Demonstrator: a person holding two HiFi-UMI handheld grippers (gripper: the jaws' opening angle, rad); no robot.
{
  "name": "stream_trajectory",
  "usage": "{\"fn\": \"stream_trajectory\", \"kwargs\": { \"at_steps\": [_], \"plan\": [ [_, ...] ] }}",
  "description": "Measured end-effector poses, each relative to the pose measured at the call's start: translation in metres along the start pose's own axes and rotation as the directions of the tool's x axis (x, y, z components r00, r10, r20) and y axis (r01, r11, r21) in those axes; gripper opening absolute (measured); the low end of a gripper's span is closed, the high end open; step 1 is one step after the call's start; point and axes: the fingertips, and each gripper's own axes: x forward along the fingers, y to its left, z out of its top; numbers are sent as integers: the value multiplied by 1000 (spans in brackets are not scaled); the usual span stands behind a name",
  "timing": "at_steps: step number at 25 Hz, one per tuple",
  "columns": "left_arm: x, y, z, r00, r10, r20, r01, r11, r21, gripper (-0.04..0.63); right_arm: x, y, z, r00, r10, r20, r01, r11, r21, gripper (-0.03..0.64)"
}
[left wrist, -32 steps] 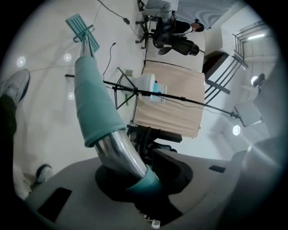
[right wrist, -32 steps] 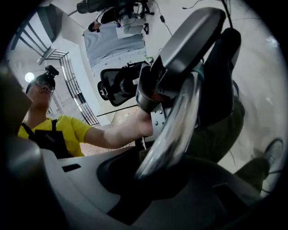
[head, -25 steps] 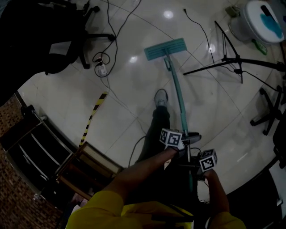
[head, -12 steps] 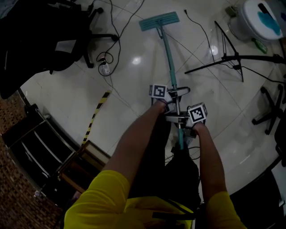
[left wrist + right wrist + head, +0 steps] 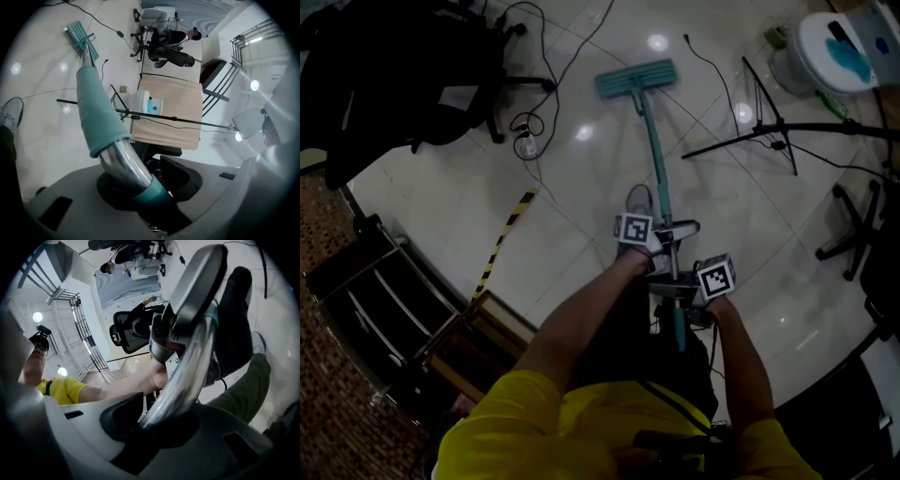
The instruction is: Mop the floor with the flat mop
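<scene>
The flat mop's teal head (image 5: 636,80) lies flat on the glossy tiled floor (image 5: 581,216), far ahead of me. Its teal pole (image 5: 656,159) runs back to my hands. My left gripper (image 5: 667,232) is shut on the pole just above my right gripper (image 5: 682,289), which is shut on the pole's lower, bare-metal end. In the left gripper view the teal sleeve and steel tube (image 5: 101,126) pass between the jaws, with the mop head (image 5: 82,35) small at the top. In the right gripper view the shiny tube (image 5: 185,376) sits clamped in the jaws.
A shoe (image 5: 637,202) stands beside the pole. Cables and a plug strip (image 5: 525,141) lie left of the mop head. A black office chair (image 5: 412,75) is at upper left, a tripod stand (image 5: 778,131) and a white bucket (image 5: 830,52) at upper right, another chair base (image 5: 858,225) at right.
The mop head slid away from me, then came back a little toward me. Both grippers moved forward from near my body along with the pole and kept their hold.
</scene>
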Motion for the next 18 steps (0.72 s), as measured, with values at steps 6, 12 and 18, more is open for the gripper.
{"fn": "stream_trajectory", "kwargs": {
  "at_steps": [6,12,18],
  "plan": [
    [1,0,-31,999,37,3,-36,999,-33,150,-7,13,-26,1000,-17,-6,17,1000,-3,103],
    [3,-14,-38,1000,21,-9,-21,1000,4,150,-8,21,-34,1000,-13,8,13,1000,-4,103],
    [3,-14,-50,999,46,-15,-47,998,-37,147,-9,27,-43,1000,-13,11,13,1000,0,103]
  ]
}}
